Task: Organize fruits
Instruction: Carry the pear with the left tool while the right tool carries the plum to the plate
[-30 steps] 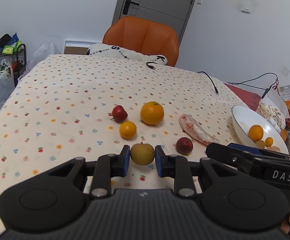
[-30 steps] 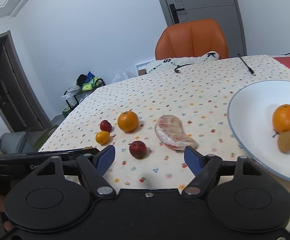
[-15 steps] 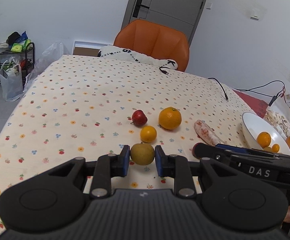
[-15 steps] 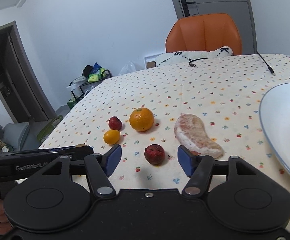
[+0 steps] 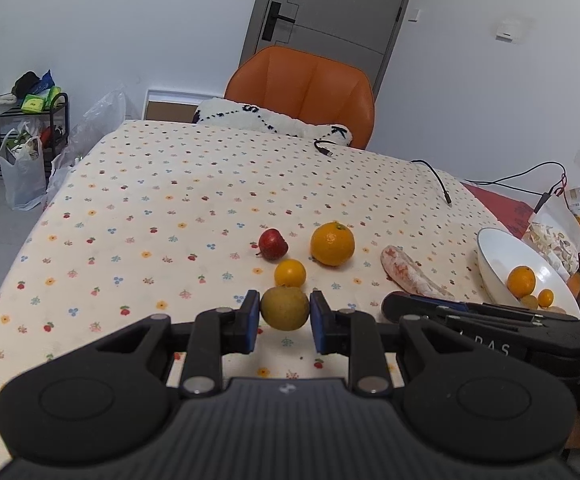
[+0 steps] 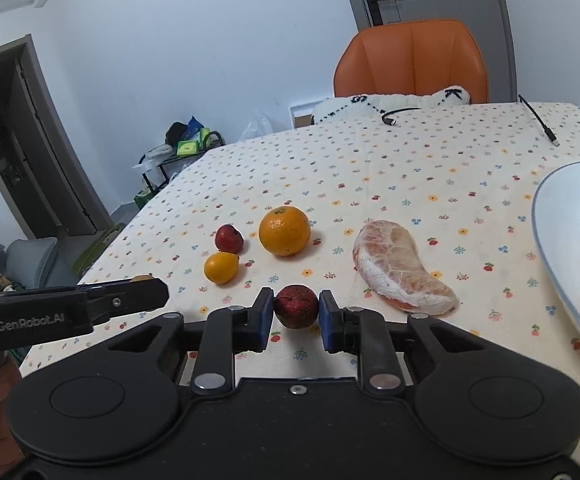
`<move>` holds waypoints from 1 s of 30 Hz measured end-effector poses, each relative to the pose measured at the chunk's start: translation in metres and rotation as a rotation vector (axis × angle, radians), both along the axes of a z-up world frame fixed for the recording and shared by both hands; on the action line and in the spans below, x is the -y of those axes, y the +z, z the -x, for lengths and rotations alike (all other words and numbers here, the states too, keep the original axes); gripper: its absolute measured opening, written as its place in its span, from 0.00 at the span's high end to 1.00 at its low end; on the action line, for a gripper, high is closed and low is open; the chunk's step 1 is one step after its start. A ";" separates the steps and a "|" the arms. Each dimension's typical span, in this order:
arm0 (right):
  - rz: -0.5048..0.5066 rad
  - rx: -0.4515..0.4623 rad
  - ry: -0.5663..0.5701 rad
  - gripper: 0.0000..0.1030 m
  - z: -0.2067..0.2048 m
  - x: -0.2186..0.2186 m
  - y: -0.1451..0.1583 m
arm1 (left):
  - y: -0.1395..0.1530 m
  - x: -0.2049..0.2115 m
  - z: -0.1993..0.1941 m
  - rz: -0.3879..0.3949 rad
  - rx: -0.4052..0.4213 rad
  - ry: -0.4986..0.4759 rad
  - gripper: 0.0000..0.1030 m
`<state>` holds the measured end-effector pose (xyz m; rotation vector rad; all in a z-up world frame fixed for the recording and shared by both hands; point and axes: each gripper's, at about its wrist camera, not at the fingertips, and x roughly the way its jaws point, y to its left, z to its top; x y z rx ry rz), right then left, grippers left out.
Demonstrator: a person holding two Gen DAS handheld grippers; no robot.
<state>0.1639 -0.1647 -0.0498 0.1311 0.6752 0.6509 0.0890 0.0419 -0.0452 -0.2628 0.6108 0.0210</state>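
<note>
In the left wrist view, the left gripper [image 5: 284, 315] is clamped on a round, dull yellow-brown fruit [image 5: 284, 308], with a small orange [image 5: 290, 273] just beyond its tips. In the right wrist view, the right gripper [image 6: 296, 314] has just been closing and now pinches a dark red, rough-skinned fruit [image 6: 296, 305] low over the flowered tablecloth [image 6: 409, 168]; a peeled pomelo segment [image 6: 399, 268] lies ahead to its right.

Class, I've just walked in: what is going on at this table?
A person is sorting fruit with a tool in each hand. The left tool grips a yellow-green fruit. The right tool has just closed on a dark red fruit. An orange, two small fruits and a peeled segment lie on the cloth; the white bowl holds more.
</note>
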 end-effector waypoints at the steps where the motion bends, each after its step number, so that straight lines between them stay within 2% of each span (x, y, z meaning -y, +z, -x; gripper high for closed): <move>1: 0.001 0.004 0.000 0.78 0.001 0.001 0.001 | 0.001 0.002 0.000 -0.001 0.001 -0.003 0.76; 30: -0.027 0.089 -0.105 0.78 0.020 0.060 0.027 | 0.019 0.048 -0.005 -0.018 0.044 -0.099 0.76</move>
